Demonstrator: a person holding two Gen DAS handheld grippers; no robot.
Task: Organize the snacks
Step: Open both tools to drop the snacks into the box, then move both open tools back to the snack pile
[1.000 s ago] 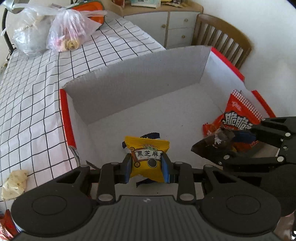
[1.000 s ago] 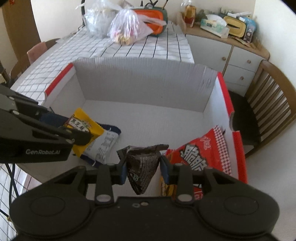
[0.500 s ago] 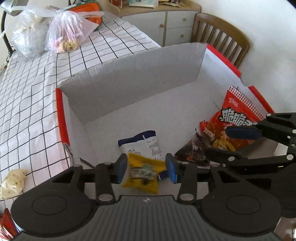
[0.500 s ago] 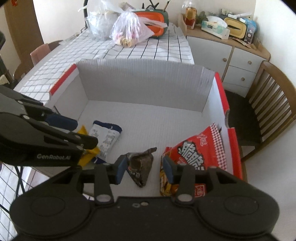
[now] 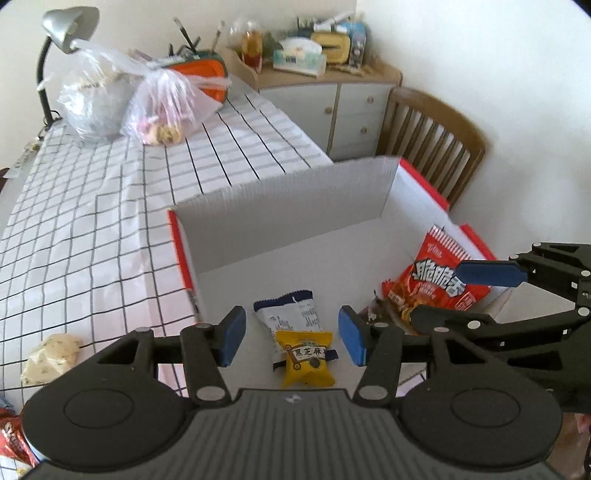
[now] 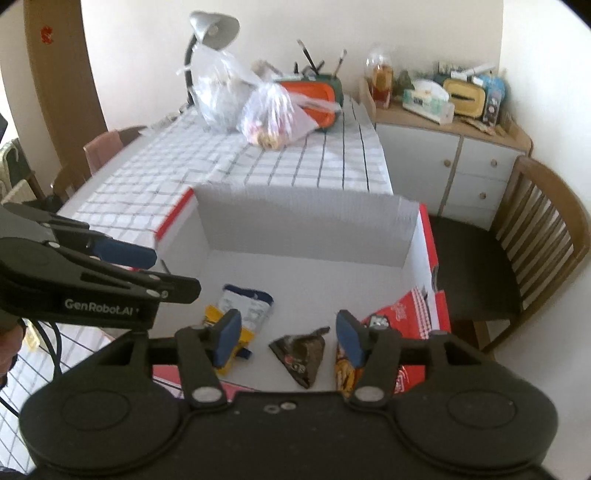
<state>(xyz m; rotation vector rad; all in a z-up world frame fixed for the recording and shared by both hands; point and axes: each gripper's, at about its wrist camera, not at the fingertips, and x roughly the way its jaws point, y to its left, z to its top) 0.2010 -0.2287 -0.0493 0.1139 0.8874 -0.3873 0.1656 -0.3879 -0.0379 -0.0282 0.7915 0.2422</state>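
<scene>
— Where are the snacks right now?

— All in the white cardboard box with the red rim [image 5: 391,192]. The yellow sesame packet [image 5: 306,357] lies on the box floor, just below my left tongs [image 5: 292,338]. It partly overlaps the white-and-blue packet [image 5: 291,315], which sits just behind it. In my right view the dark triangular packet [image 6: 301,356] lies flat on the floor too, under my right tongs [image 6: 288,338]. The big red chip bag [image 5: 441,277] leans in the right corner of the box, touching the side wall.

— Are you holding anything?

— No. Both pairs of tongs are spreading apart at this moment. The blue pads [image 5: 232,334] of the left pair stand clear on either side of the yellow packet, touching nothing. The right pair's pads [image 6: 349,338] are just as free, with the dark packet lying loose on the floor beneath the gap.

— How do the two tools sit against each other?

— Side by side over the near edge of the box. My right one reaches in from the right edge of the left view, in front of the red bag.

— And around the box?

— It rests on a table with a checked cloth [image 5: 92,229]. Two knotted plastic bags [image 5: 162,107] and an orange container [image 6: 314,96] stand at the far end, by a grey desk lamp [image 6: 212,27]. A crumpled pale wrapper [image 5: 50,354] lies on the cloth near the left tool. A wooden chair [image 6: 535,236] and a cluttered cabinet [image 6: 450,155] stand beyond, to the right.
</scene>
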